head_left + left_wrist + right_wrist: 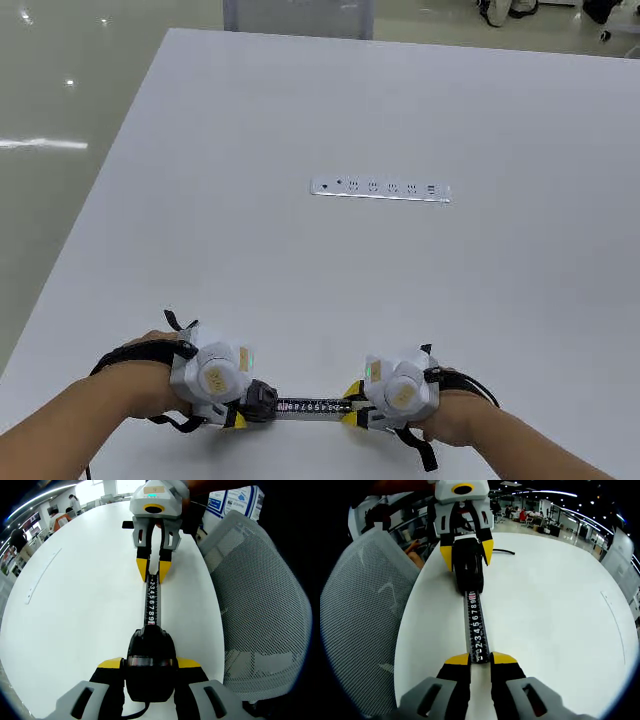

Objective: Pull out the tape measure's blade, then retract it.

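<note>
A black tape measure case [150,662] sits clamped between the yellow-tipped jaws of my left gripper [150,664], low on the white table [330,270]. Its black blade [151,602] with white numerals runs straight out to my right gripper [480,658], which is shut on the blade's end. In the head view the case [260,400] is beside the left gripper [238,416], and the short blade [312,407] spans the gap to the right gripper [352,405]. From the right gripper view the case [468,567] lies ahead, held by the left gripper [467,556].
A white power strip [380,188] lies across the table's middle, well beyond the grippers. A grey mesh chair [255,605] stands close to the near table edge. A thin black cable [502,552] trails behind the left gripper. People and desks fill the far room.
</note>
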Tool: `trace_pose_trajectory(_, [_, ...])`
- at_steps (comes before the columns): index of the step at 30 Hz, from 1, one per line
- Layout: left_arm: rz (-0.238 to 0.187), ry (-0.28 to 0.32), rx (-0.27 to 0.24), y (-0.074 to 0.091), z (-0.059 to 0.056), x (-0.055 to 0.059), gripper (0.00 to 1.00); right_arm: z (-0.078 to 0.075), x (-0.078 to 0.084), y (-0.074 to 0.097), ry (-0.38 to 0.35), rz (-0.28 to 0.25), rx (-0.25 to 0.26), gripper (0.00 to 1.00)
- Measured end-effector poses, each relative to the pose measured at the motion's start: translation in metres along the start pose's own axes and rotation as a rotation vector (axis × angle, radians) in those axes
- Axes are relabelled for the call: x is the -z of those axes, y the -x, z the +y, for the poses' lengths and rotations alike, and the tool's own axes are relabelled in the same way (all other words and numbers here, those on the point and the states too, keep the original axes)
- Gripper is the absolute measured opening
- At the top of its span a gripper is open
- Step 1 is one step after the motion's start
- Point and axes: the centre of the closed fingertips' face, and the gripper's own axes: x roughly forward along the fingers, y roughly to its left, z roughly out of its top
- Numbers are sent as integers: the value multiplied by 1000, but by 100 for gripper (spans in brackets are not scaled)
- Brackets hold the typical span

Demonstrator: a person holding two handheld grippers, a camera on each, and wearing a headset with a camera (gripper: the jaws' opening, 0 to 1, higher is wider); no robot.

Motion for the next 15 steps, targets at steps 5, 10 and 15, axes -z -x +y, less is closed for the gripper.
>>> trace_pose_trajectory(5, [-1, 1, -1, 0, 0, 0, 35, -1, 4, 3, -4, 2, 2, 13])
trace_pose_trajectory(10, [0, 1, -2, 0, 0, 0, 35, -2, 8, 6, -11, 4, 4, 13])
trace_pose_trajectory(15, [-1, 2, -3, 0, 0, 0, 35, -2, 12, 9, -11, 5, 6, 13])
